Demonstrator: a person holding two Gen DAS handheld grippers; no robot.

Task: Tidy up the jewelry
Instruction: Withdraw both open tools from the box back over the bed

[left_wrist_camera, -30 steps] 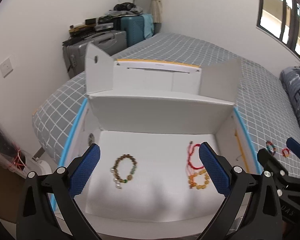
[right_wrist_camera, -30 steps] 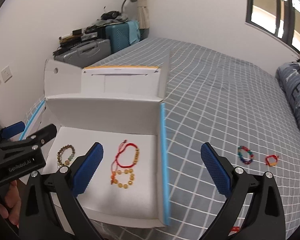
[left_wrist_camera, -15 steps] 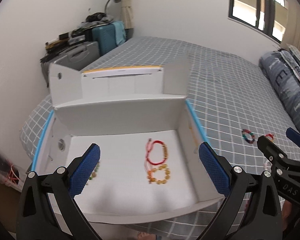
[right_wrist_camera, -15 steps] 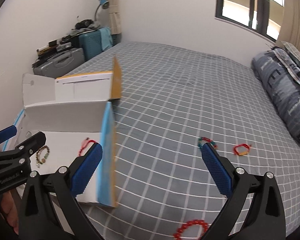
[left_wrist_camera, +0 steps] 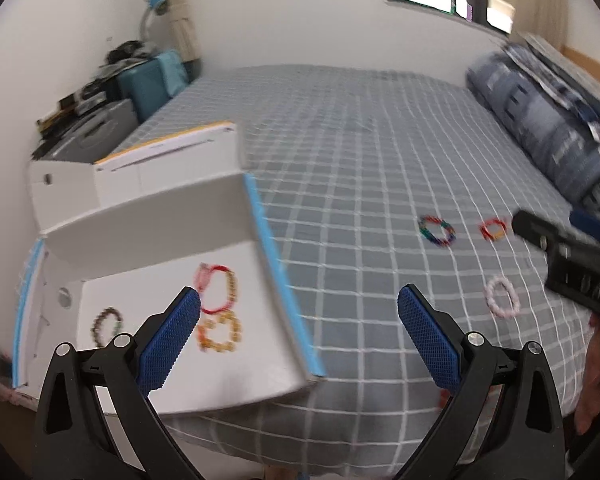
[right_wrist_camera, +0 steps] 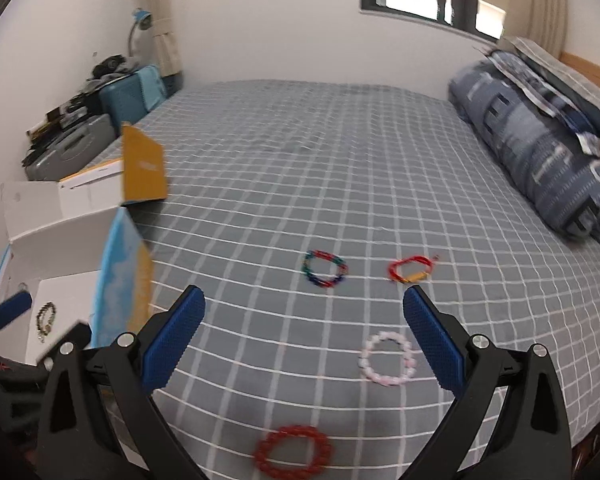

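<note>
From the left wrist camera, the left gripper (left_wrist_camera: pixel 298 332) has its blue bumpy pads spread wide and holds nothing. It hangs over the edge of a bed (left_wrist_camera: pixel 360 152) with a soft gray cover crossed by white lines. A white cardboard box (left_wrist_camera: pixel 156 236) with blue edges sits open on the left. Inside lie a brown bead bracelet (left_wrist_camera: pixel 107 326), a red string bracelet (left_wrist_camera: pixel 219 289) and an orange bead bracelet (left_wrist_camera: pixel 219 333), all blurry. On the cover to the right are a rainbow bracelet (left_wrist_camera: pixel 437 231), a small red and yellow bracelet (left_wrist_camera: pixel 494 229) and a pale pink bead bracelet (left_wrist_camera: pixel 502 297). From the right wrist camera, the right gripper (right_wrist_camera: pixel 302 334) is also wide open and empty, tipped down toward the bed. The pink ring of beads lies just beside its right pad, and a round red bead bracelet (right_wrist_camera: pixel 293 449) lies closest to the camera.
</note>
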